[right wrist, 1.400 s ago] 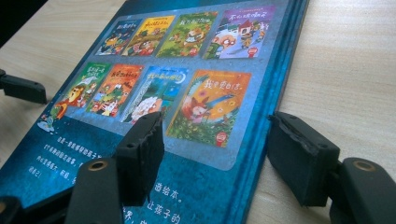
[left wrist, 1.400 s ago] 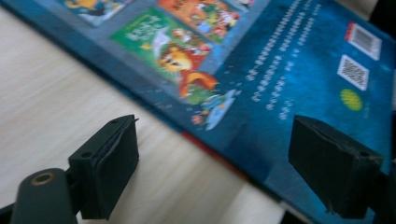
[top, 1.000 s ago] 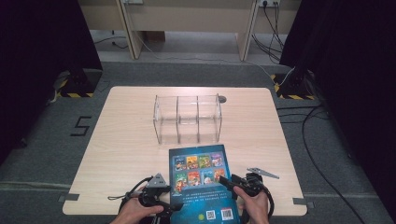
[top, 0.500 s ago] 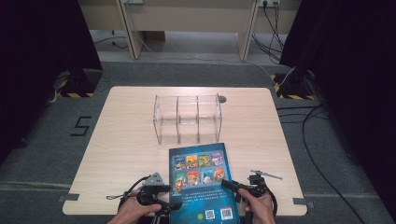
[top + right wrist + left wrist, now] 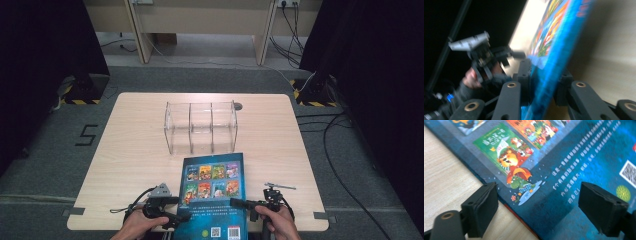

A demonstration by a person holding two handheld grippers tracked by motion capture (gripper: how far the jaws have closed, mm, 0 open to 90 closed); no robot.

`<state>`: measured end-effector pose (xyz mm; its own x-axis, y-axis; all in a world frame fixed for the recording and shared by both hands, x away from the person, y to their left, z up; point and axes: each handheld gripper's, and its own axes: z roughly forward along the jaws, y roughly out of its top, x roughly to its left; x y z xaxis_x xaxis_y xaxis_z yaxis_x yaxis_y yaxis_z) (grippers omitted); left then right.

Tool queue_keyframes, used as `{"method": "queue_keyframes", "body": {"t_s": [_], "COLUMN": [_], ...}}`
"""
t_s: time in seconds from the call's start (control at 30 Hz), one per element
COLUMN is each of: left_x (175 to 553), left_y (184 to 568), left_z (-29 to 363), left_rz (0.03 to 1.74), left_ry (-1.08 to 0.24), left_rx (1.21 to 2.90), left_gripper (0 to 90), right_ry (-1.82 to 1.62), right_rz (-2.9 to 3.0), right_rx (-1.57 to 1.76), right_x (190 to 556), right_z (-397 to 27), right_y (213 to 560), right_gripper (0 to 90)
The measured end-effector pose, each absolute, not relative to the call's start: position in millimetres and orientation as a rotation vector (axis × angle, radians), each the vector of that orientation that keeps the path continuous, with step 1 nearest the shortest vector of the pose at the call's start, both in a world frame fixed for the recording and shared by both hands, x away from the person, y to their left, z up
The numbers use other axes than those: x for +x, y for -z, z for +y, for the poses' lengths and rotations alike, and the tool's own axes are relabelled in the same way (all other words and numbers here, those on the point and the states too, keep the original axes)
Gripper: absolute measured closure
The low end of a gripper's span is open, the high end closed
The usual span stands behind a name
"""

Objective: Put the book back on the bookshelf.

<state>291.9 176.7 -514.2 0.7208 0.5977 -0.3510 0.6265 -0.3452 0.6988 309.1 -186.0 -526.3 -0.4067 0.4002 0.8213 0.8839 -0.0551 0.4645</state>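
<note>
Two tools at the book

Both tools have just been closing on the book point(image 5: 214, 195), and the right tool point(image 5: 239, 203) has swung in from the book's right side so its tips now reach over the cover. It now pinches the book's right edge, one jaw on each side of it, as the right tool view shows point(image 5: 543, 86). That picture is blurry. Its hand point(image 5: 277, 224) sits just right of the book.

At the book's left edge is the left tool point(image 5: 181, 217). In the left tool view its jaws stand apart point(image 5: 550, 210), one over the bare counter point(image 5: 446, 177) beside the book and one over the blue cover point(image 5: 574, 170). They do not press on it.

Flat on the counter point(image 5: 135, 150) lies the book, back cover up, with little pictures on it, at the near edge. A clear rack point(image 5: 201, 126) stands just past the book's far end, in the middle of the counter.
</note>
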Motion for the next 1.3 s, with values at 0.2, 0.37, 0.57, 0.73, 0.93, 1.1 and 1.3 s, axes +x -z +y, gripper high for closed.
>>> {"method": "queue_keyframes", "body": {"t_s": [0.2, 0.37, 0.57, 0.73, 0.93, 1.1, 1.3], "left_x": [292, 292, 294, 293, 295, 297, 300], "left_y": [514, 515, 514, 511, 504, 497, 486], "left_z": [178, 178, 181, 181, 182, 185, 191], "left_rz": [0.934, 0.947, 0.978, 0.998, 1.013, 1.003, 0.979], "left_ry": [0.037, 0.039, 0.028, 0.047, 0.015, -0.019, -0.063], "left_rx": [2.043, 2.027, 2.014, 1.978, 1.985, 1.952, 1.900], "left_gripper": [17.2, 16.4, 15.1, 13.6, 15.6, 18.8, 20.7], "right_ry": [1.523, 1.567, 1.648, 1.714, 1.689, 1.653, 1.753], "right_rz": [-1.820, -1.937, -2.079, -2.208, -2.202, -2.176, -2.269], "right_rx": [-1.325, -1.279, -1.198, -1.069, -1.062, -1.036, -0.948], "right_x": [308, 307, 304, 302, 301, 300, 300], "right_z": [-183, -179, -174, -168, -163, -162, -155], "right_y": [520, 513, 496, 482, 480, 482, 466], "right_gripper": [71.3, 69.6, 69.1, 69.0, 69.6, 71.2, 71.8]}}
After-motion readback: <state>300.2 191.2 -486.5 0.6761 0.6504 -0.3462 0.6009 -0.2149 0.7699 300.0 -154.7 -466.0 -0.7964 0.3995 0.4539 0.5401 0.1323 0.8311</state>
